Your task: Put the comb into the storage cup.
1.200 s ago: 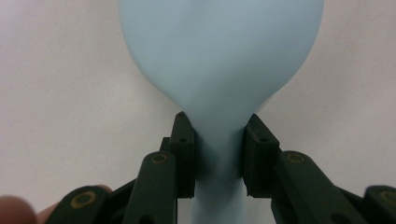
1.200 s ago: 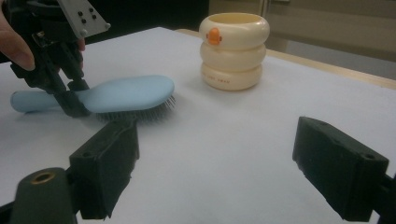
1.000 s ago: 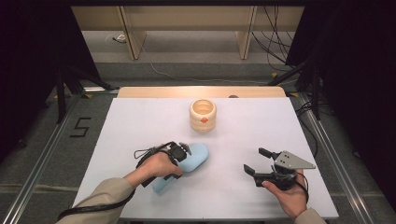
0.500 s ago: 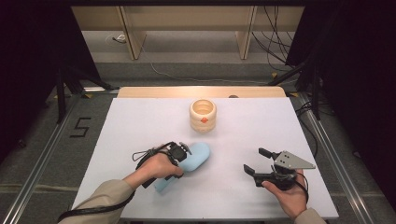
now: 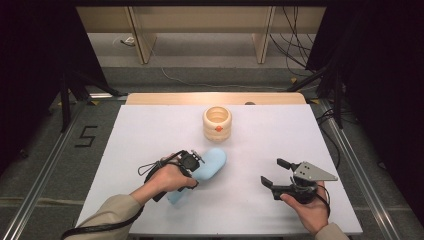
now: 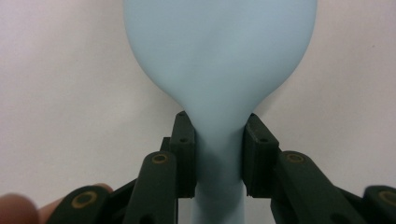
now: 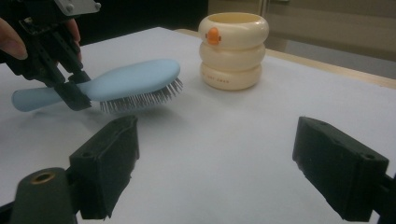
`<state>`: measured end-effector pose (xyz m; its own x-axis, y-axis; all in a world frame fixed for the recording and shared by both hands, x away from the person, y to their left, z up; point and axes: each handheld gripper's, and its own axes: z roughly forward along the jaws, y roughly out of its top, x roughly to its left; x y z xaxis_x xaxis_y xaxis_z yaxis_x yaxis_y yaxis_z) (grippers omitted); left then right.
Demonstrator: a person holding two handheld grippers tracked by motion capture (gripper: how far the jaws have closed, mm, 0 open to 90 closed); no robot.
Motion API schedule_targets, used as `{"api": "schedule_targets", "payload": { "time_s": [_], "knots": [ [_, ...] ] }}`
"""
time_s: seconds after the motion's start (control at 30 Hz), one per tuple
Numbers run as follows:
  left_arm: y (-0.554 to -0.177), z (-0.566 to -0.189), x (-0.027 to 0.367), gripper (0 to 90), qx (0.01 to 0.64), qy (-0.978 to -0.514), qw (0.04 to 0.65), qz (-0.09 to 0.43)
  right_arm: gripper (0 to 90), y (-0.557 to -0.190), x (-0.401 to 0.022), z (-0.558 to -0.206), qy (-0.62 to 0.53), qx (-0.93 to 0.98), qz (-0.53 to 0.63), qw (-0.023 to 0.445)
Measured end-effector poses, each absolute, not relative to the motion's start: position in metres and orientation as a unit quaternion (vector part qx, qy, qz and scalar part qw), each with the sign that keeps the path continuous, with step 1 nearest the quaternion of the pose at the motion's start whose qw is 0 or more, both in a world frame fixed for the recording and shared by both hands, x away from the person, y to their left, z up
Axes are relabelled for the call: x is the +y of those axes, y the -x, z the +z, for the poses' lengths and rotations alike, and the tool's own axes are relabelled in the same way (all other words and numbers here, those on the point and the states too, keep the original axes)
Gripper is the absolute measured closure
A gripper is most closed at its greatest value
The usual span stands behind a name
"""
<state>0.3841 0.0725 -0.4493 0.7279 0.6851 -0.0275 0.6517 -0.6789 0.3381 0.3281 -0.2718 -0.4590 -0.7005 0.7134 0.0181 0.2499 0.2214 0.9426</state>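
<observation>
1. Nothing has just changed: against the frames from a second ago, the light-blue hairbrush [image 5: 207, 167] sits in the same spot, and both hands match their earlier places. A pause, by my reading, with the grip already made.
2. The left hand-held gripper [image 6: 218, 154] pinches the brush right at the neck, where handle meets head; both black pads [image 6: 185, 149] press on the plastic from either side.
3. From the right hand-held gripper view, the brush rides just above the desk [image 7: 243, 154], bristles down, head tilted slightly up, handle sticking out behind the jaws.
4. On the high view, the brush is near the desk's centre, head pointing toward 1 o'clock, straight at the cream duck-faced cup [image 5: 217, 122], which stands upright and well apart at 12 o'clock.
5. The right hand-held gripper [image 5: 274, 172] waits at 4 o'clock, jaws spread wide, nothing between them, aimed across at the brush.
6. What that means: the pick-up looks done and the carry not yet begun. My guess is the cup is the destination, so the next move calls for tipping the brush upright.
</observation>
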Motion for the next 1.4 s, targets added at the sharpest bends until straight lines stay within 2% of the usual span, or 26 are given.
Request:
{"api": "schedule_targets", "payload": {
  "time_s": [0.6, 1.4],
  "knots": [
    [-0.379, -0.436, 0.073, 69.6, 0.373, -0.898, 0.221, 0.077, 15.6, -0.328, -0.271, -0.459, -0.321, 0.75, 0.536, 0.217],
    [-0.381, -0.429, 0.071, 69.6, 0.394, -0.873, 0.274, 0.085, 15.6, -0.328, -0.271, -0.459, -0.321, 0.75, 0.536, 0.217]
  ]
}}
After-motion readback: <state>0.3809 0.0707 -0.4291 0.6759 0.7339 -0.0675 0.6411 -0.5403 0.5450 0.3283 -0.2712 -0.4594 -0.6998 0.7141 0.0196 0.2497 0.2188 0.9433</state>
